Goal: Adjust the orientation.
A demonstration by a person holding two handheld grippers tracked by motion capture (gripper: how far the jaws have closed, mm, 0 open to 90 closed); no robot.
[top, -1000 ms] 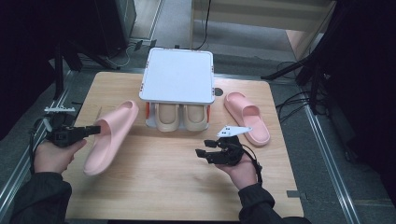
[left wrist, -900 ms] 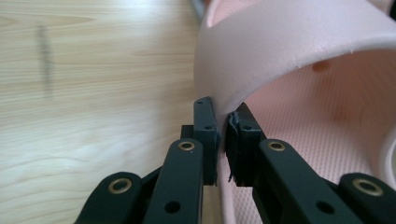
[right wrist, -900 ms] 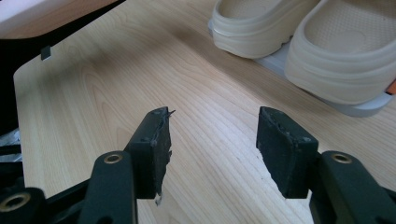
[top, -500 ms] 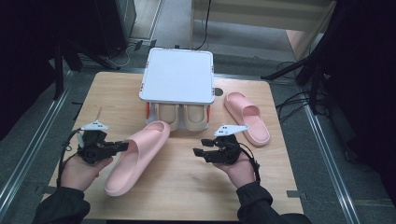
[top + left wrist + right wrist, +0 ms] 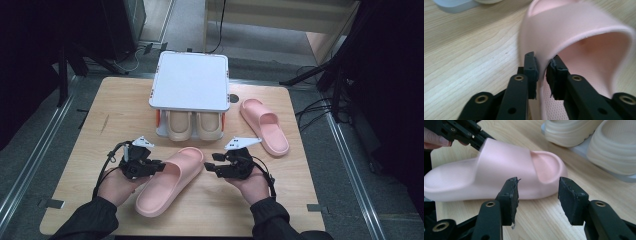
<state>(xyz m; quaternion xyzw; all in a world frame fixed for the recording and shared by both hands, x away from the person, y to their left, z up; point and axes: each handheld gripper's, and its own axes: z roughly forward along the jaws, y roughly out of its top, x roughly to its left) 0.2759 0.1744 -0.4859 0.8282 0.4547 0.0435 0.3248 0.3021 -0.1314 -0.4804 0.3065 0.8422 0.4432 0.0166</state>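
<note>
Pink slipper (image 5: 170,181) lying flat mid-table; left gripper (image 5: 541,72) jaws just easing apart around its strap edge, barely touching. Right gripper (image 5: 537,195) agape, empty. Release fully, withdraw sideways without dragging.

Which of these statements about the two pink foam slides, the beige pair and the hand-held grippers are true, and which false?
1. The left hand-held gripper has its jaws astride the strap edge of a pink foam slide. True.
2. The right hand-held gripper grips that slide. False: its jaws stand open, nothing between them.
3. The second pink foam slide lies on the white shelf top. False: it lies on the wooden table, right of the rack.
4. A beige pair of slides sits under that shelf top. True.
</note>
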